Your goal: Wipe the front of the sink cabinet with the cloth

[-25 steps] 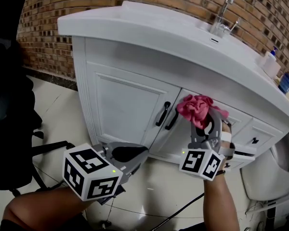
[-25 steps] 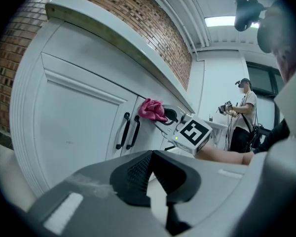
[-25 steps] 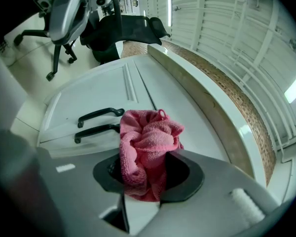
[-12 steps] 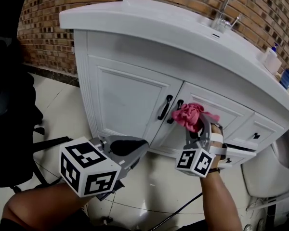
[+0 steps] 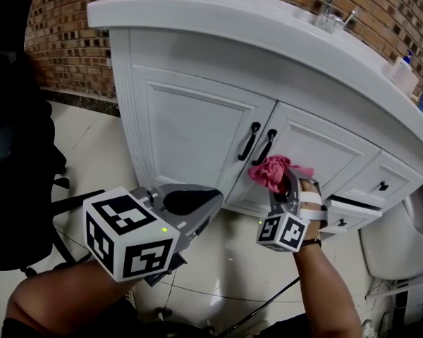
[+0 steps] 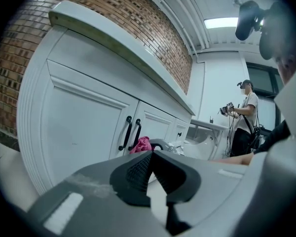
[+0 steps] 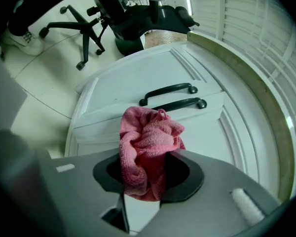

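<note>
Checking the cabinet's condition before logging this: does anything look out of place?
Yes: the small white lower drawer, right of the pink cloth, appears to jut out, ajar, from the otherwise flush white cabinet front.

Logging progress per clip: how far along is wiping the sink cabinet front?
Done: the cloth is clamped in the right gripper. In hand: it is low on the right door, below the black handles; contact isn't clear. Left: nothing shows any panel as wiped, and the left door and drawers lie away from the cloth. The left gripper hangs empty, fingers together.
</note>
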`<state>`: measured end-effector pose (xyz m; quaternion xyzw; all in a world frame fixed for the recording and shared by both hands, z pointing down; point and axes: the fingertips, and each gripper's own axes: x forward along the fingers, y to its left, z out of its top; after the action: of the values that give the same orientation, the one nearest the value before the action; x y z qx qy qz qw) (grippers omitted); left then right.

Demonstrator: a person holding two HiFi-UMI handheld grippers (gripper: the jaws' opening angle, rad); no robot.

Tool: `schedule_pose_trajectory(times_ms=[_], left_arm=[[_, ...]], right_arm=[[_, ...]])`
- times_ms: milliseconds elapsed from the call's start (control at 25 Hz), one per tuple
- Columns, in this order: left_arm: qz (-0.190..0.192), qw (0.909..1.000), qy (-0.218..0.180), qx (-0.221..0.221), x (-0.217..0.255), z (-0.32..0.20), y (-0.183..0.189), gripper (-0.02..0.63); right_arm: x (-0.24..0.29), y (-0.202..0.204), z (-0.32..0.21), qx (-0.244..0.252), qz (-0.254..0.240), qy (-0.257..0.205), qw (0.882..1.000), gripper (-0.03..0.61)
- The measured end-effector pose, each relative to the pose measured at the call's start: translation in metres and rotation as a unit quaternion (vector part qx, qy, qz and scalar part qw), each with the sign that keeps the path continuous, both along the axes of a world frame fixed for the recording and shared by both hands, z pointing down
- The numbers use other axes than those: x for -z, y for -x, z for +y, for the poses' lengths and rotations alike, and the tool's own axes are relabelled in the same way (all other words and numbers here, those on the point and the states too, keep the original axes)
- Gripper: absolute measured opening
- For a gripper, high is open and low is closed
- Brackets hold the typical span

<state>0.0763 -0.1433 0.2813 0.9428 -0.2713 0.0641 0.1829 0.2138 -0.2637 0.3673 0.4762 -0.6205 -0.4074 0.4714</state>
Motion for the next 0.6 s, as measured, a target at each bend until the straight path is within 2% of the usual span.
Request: schedule_pose_trajectory(times_ms=[240,600], left_arm=[[0.002,1.0,0.002,0.001,0.0,-0.001,0.0,0.003],[0.005,0.9999,0.008,0.006,-0.002,-0.008,0.003,0.003]], right_arm=[[-0.05,0.002,0.002,0.006,0.022,0.05,0.998,0.144],[-0.129,0.008,0.005,0.006,0.07,0.124,0.99,0.144]])
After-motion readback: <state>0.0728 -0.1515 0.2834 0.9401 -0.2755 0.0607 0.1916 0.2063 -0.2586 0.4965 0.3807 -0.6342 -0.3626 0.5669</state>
